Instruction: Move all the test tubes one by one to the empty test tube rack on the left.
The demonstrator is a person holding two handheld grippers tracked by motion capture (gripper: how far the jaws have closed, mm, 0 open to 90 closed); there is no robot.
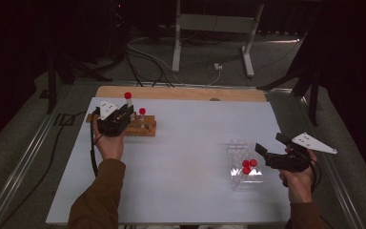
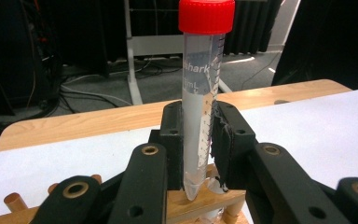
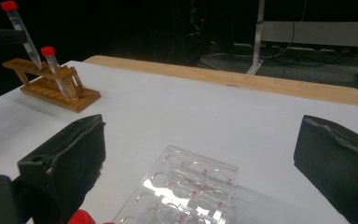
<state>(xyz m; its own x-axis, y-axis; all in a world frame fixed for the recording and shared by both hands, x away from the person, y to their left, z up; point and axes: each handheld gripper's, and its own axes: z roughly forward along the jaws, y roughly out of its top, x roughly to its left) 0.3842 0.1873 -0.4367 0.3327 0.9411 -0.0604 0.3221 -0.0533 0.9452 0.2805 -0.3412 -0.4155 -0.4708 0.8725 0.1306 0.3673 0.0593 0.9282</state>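
My left gripper (image 2: 198, 140) is shut on a clear plastic tube with a red cap (image 2: 200, 93). The tube's pointed tip hangs just over the wooden tube rack (image 2: 186, 205). From above, the left gripper (image 1: 126, 110) sits over the left end of this rack (image 1: 145, 129), where a second red-capped tube (image 1: 142, 114) stands. In the right gripper view the held tube (image 3: 23, 35) leans and the other tube (image 3: 56, 67) stands in the wooden rack (image 3: 51, 91). My right gripper (image 3: 200, 168) is open above a clear plastic rack (image 3: 186, 186). It (image 1: 269, 144) hovers at the right of that clear rack (image 1: 240, 152).
Two red-capped tubes (image 1: 249, 165) lie in the clear rack. The white sheet (image 1: 190, 143) covers the table, and a strip of bare wood (image 1: 181, 93) runs along the far edge. Metal stand legs (image 1: 176, 47) and cables lie on the floor beyond.
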